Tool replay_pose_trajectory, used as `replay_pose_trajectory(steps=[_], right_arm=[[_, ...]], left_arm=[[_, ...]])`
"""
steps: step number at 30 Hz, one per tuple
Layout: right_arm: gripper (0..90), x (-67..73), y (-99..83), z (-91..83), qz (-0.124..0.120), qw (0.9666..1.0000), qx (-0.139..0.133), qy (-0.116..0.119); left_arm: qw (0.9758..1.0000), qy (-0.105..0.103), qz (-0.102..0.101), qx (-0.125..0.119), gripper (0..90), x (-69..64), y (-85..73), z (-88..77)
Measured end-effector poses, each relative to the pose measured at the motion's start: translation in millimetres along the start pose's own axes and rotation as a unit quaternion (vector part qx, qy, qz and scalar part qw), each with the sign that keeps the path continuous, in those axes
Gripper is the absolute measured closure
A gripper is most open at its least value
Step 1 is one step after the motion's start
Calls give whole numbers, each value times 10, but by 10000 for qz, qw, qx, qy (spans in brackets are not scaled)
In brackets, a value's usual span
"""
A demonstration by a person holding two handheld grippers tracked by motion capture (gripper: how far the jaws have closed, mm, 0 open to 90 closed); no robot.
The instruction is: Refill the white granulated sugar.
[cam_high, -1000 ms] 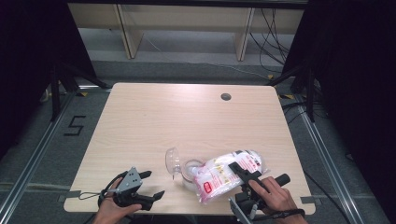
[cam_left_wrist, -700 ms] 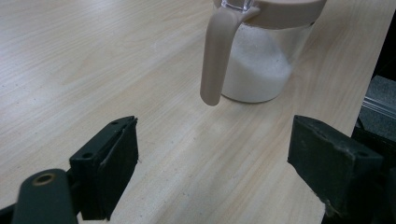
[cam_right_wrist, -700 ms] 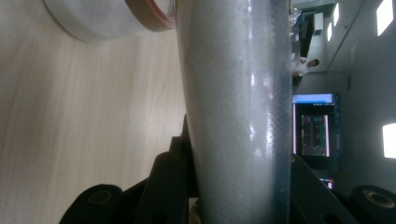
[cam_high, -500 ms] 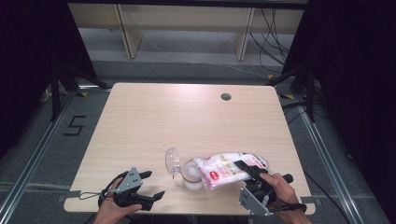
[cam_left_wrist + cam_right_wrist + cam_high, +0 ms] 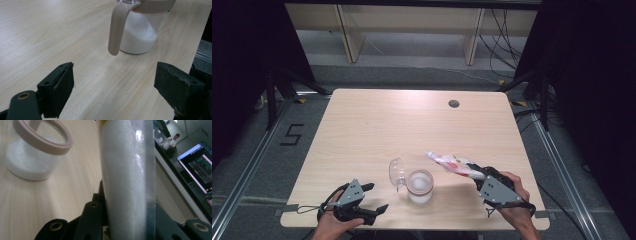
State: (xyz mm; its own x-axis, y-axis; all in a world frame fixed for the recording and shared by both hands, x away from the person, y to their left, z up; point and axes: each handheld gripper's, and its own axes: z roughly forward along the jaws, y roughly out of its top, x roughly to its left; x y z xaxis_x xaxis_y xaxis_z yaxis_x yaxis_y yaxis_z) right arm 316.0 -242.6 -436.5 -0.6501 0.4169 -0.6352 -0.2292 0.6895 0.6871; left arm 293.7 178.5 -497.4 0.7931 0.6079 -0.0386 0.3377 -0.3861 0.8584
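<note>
A clear jar (image 5: pixel 419 186) with a tan rim, part full of white powder, stands near the table's front edge, its clear lid (image 5: pixel 397 172) flipped open to the left. My right gripper (image 5: pixel 477 175) is shut on a plastic bag (image 5: pixel 452 164) of white granules with a red and white label. The bag slants up and left, its tip just right of the jar. In the right gripper view the bag (image 5: pixel 127 175) rises between the jaws, with the jar (image 5: pixel 35 157) to its left. My left gripper (image 5: pixel 378 196) rests open at the front left. Its view faces the jar (image 5: pixel 140 37) and tan handle (image 5: pixel 117 27).
The light wooden table (image 5: pixel 412 120) has a round cable hole (image 5: pixel 454 104) near its far edge. Shelving and cables lie on the floor behind it. A metal rail (image 5: pixel 557 160) runs along the table's right side.
My right gripper has moved to the right with the bag. The bag has turned from lying broad and flat beside the jar to a narrow slanted shape. The left gripper has stayed still.
</note>
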Motion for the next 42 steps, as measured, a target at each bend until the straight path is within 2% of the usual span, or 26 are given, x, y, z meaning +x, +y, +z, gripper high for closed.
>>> replay_pose_trajectory(steps=[1,2,5,7,11,13,14,16,17,20,21,23,24,25,27,28,29,30,31,33,36,37,38,39,40,42], right_arm=[[786,-14,-24,10,60,10000,-6,-2],[787,-28,-41,25,118,9999,-70,34],[789,-52,-103,80,557,9983,-151,55],[791,-71,-131,112,749,9970,-172,67],[794,-101,-192,182,1170,9925,-363,8],[795,-109,-222,212,1412,9890,-433,61],[796,-115,-231,229,1457,9883,-455,28],[796,-104,-246,262,1574,9864,-454,128],[796,-104,-257,286,1553,9866,-503,70],[797,-90,-299,321,1744,9836,-451,134],[797,-106,-324,335,1703,9840,-503,126],[797,-109,-350,346,1802,9823,-487,163],[798,-111,-360,348,1791,9826,-468,150],[798,-98,-370,351,1865,9815,-419,144],[800,-92,-409,352,1947,9799,-386,190],[799,-101,-420,355,1929,9802,-429,141],[798,-108,-426,340,1985,9792,-392,143],[796,-120,-441,331,2067,9773,-461,112],[791,-134,-452,317,2097,9767,-443,124],[781,-135,-470,295,2276,9729,-394,127],[777,-155,-494,257,2208,9746,-367,97],[776,-149,-494,249,2290,9726,-373,113],[775,-151,-493,243,2302,9725,-337,125],[772,-159,-495,237,2239,9740,-346,49],[770,-165,-498,227,2237,9741,-331,91],[770,-151,-495,213,2342,9716,-295,164]], left_arm=[[10000,20,-74,26,157,-4,-2,-2],[10000,21,-66,31,157,-2,-2,-2],[10000,3,74,-1,157,4,3,1],[10000,-26,-8,-65,158,-7,2,8],[10000,-20,-36,-1,157,-7,-2,2],[10000,-27,-44,-40,158,-14,-3,10],[10000,-27,-46,-43,158,-15,-3,11],[10000,-21,18,23,157,-2,-2,1],[10000,-9,1,25,158,-4,-2,0],[10000,-22,26,18,158,-4,-2,3],[10000,-26,-49,-49,157,-17,-3,13],[10000,-24,-42,-43,158,-16,-2,10],[10000,-14,-31,-25,158,-15,-1,5],[9998,-2,-198,-36,158,-34,-8,9],[9999,24,-133,20,158,-29,-6,-3],[10000,30,-88,26,157,-25,-4,-3],[9999,34,-117,31,158,-29,-6,-3],[10000,25,-62,30,158,-22,-4,-2],[10000,-18,0,-27,158,-12,-3,7],[10000,5,15,17,158,-12,-2,0],[10000,-13,-19,-17,158,-17,-2,7],[9999,-4,-156,-34,157,-34,-9,13],[9999,3,-149,-9,158,-35,-7,7],[9999,6,-146,-11,158,-35,-7,6],[10000,37,-57,24,158,-24,-2,-2],[9999,33,-124,17,158,-29,-5,-2]])
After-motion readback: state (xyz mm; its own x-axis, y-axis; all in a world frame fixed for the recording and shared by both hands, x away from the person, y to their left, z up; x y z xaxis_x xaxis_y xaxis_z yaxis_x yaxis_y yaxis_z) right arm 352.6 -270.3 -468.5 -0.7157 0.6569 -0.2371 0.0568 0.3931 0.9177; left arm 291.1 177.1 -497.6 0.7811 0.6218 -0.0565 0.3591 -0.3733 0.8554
